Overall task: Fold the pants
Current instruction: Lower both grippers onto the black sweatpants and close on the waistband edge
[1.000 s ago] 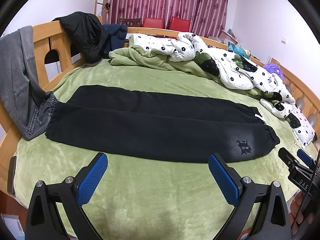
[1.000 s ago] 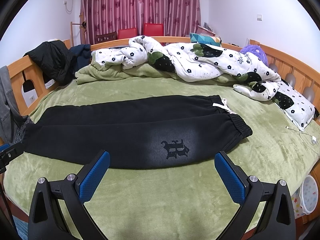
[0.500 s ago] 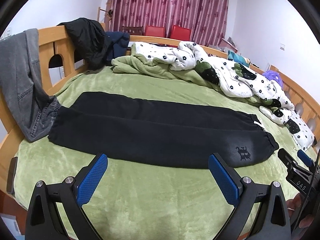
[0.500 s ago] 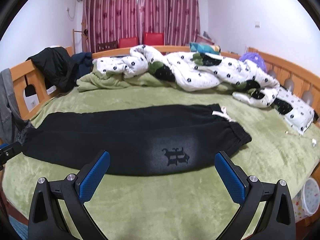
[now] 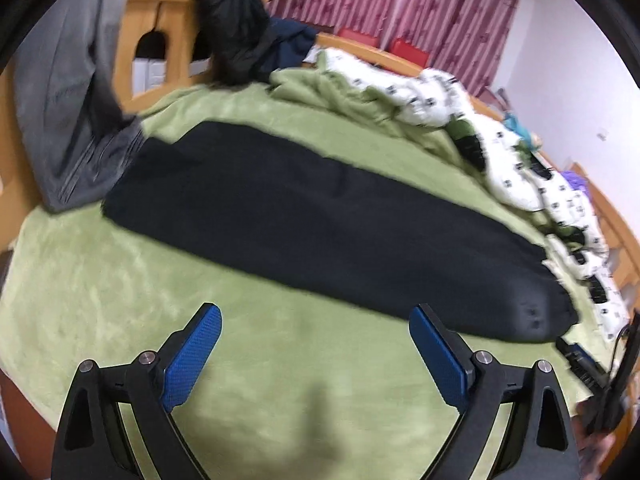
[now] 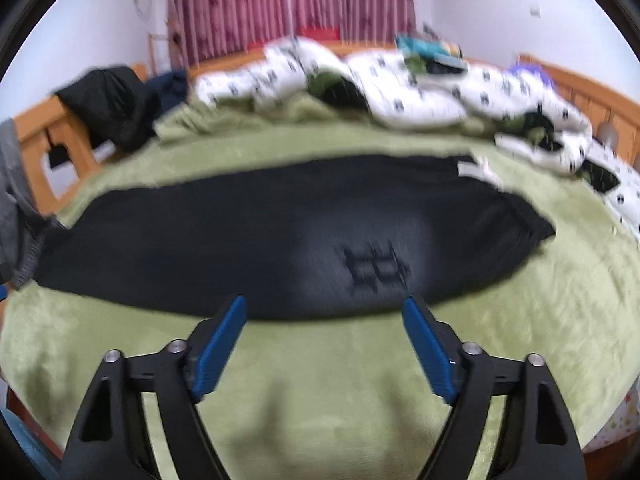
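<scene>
Black sweatpants (image 5: 320,216) lie flat lengthwise on the green bedspread (image 5: 120,280), leg cuffs to the left, waistband to the right. In the right wrist view the pants (image 6: 240,232) show a dark logo (image 6: 376,270) and a white drawstring (image 6: 478,170) near the waistband. My left gripper (image 5: 316,316) is open and empty above the bedspread, short of the pants' near edge. My right gripper (image 6: 324,304) is open and empty, its fingertips at the pants' near edge below the logo. Both views are blurred.
A grey garment (image 5: 68,120) hangs over the wooden bed frame (image 5: 160,48) at the left. Dark jackets (image 5: 240,32) are draped on the frame. A white flowered duvet (image 6: 400,84) and a green blanket (image 5: 340,96) are bunched along the far side.
Both grippers have moved closer to the bed and the pants, the left one tilting. The right gripper's jaws have narrowed somewhat. The pants have not moved.
</scene>
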